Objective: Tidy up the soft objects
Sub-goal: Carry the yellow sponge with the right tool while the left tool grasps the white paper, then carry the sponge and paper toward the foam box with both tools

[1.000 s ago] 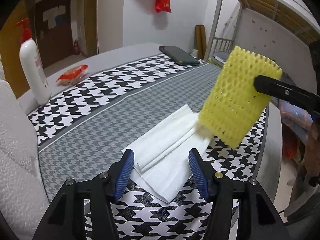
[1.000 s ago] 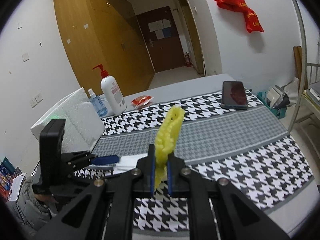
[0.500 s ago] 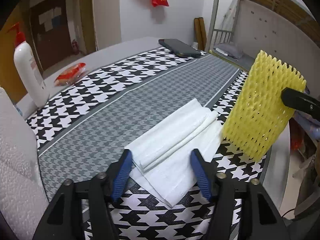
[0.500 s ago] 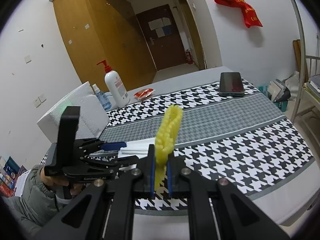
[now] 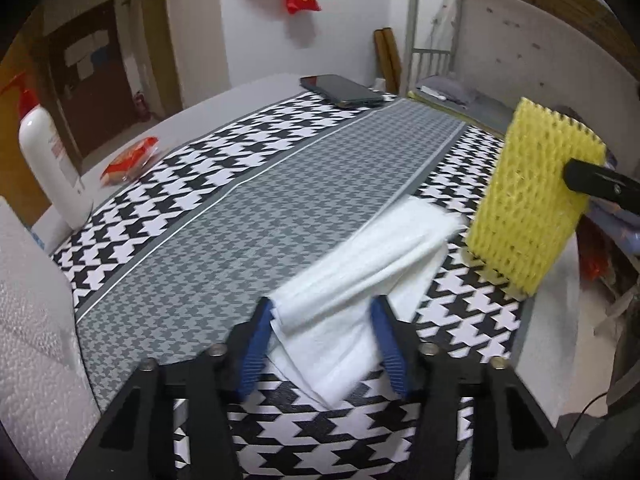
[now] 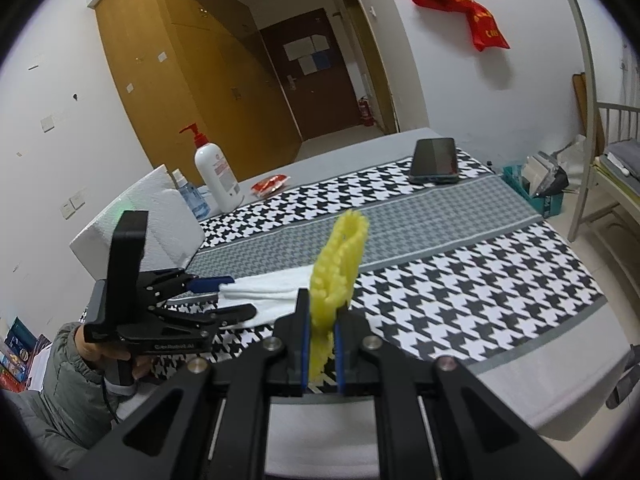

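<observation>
foam net (image 6: pixel 340 264) is pinched shut in right gripper (image 6: pixel 321 346); left gripper (image 5: pixel 326 336), jaws just closing, brackets white cloth (image 5: pixel 360 276) at 6 o'clock w/o clear pinch — squeeze should be finished before lifting.

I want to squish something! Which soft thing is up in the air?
The yellow foam net sleeve, pinched in the right gripper above the table. The folded white cloth lies flat on the houndstooth tablecloth.

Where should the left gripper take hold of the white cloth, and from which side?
Grip the folded end of the white cloth nearest the left gripper, coming down from above: the layers stack thickest there and lie flat, and its fingers, just closing, already straddle that end.
</observation>
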Motion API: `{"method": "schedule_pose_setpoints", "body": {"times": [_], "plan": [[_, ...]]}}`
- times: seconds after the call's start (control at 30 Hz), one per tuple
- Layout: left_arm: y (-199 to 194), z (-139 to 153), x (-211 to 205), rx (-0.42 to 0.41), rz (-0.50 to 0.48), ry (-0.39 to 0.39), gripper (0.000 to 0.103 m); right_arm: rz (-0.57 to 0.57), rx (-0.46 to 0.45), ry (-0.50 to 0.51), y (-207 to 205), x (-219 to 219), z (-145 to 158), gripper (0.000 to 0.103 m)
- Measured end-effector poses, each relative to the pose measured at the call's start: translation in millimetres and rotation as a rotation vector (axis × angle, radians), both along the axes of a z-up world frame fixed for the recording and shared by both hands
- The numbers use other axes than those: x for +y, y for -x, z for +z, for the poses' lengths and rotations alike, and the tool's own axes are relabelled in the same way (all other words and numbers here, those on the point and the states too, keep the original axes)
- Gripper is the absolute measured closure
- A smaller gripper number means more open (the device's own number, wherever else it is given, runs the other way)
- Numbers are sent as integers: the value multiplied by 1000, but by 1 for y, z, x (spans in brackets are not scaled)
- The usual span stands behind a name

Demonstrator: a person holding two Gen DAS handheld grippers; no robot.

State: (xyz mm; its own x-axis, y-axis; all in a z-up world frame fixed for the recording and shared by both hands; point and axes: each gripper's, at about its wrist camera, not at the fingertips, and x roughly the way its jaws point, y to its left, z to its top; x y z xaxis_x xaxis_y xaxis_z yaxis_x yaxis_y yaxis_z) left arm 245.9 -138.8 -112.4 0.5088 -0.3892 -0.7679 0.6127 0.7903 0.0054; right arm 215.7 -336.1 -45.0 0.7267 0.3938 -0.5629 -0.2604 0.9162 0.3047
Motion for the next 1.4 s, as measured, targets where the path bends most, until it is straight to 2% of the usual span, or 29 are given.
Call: {"method": "schedule_pose_setpoints", "body": {"times": [0.03,0.1,0.2,0.47,0.73,0.8,1.03,1.4], "plan": [[3,0,-1,-3,-13,0,67,-5,2,1,0,-1,0,91],[8,1,-5,-7,-38,-1,85,-15,0,5,2,-3,2,91],[13,1,-8,-10,-56,0,94,-30,-8,15,6,-2,6,91],[10,5,3,21,-16,69,95,-92,-48,14,12,5,11,91],[25,25,7,-67,9,97,95,-144,-68,15,21,17,17,91],[33,30,7,-99,22,85,95,-152,-76,28,24,21,19,91],[58,54,22,-165,62,115,95,-196,-116,74,37,27,31,91],[80,80,38,-237,118,141,95,-139,-158,81,48,46,45,91]]}}
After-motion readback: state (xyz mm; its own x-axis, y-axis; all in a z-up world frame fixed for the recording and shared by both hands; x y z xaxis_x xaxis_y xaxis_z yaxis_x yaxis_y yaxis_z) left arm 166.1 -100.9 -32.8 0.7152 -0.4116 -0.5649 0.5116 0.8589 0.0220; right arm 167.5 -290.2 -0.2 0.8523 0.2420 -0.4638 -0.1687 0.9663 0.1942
